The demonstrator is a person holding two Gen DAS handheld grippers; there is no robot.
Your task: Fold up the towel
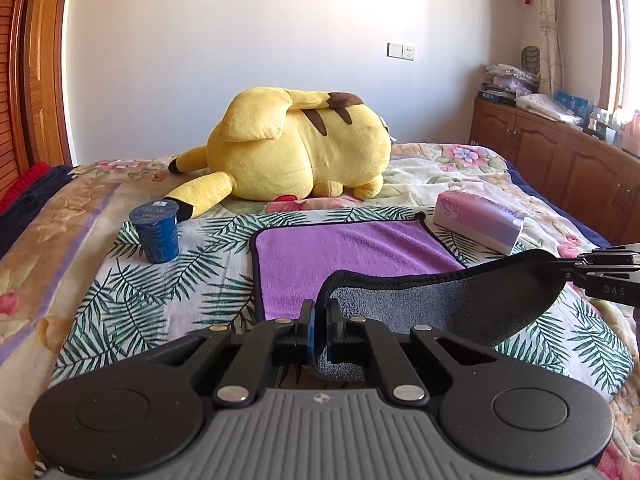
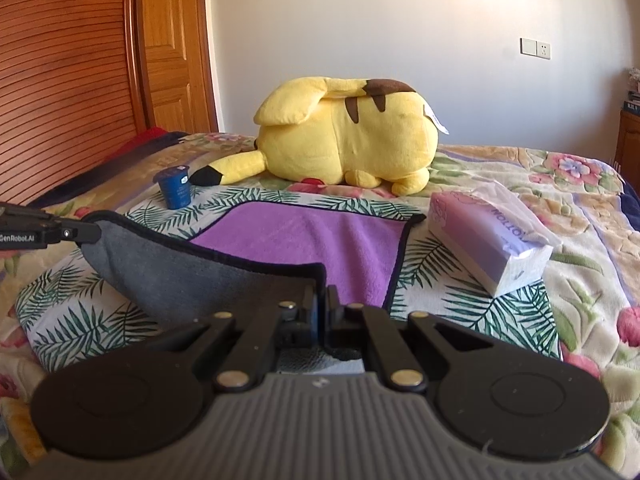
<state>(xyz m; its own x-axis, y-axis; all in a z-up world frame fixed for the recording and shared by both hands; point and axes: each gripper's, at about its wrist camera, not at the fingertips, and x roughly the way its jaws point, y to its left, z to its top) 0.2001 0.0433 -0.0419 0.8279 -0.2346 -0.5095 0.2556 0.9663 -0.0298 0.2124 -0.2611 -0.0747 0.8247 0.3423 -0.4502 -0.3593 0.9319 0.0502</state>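
Note:
A towel, purple on top [image 1: 340, 256] [image 2: 320, 240] and grey underneath with a dark hem, lies on a leaf-print cloth on the bed. Its near edge is lifted, and the grey underside [image 1: 452, 300] [image 2: 180, 276] sags between the grippers. My left gripper [image 1: 319, 320] is shut on the near left corner; it also shows in the right wrist view [image 2: 86, 230]. My right gripper [image 2: 321, 308] is shut on the near right corner; it also shows in the left wrist view [image 1: 568, 270]. The far half of the towel lies flat.
A blue cup [image 1: 156, 232] [image 2: 175, 186] stands left of the towel. A pink tissue pack [image 1: 480, 220] [image 2: 488, 240] lies to its right. A yellow plush toy [image 1: 304, 144] [image 2: 348, 136] lies behind. Wooden cabinets [image 1: 560, 160] stand at the right, a wooden door [image 2: 172, 44] at the left.

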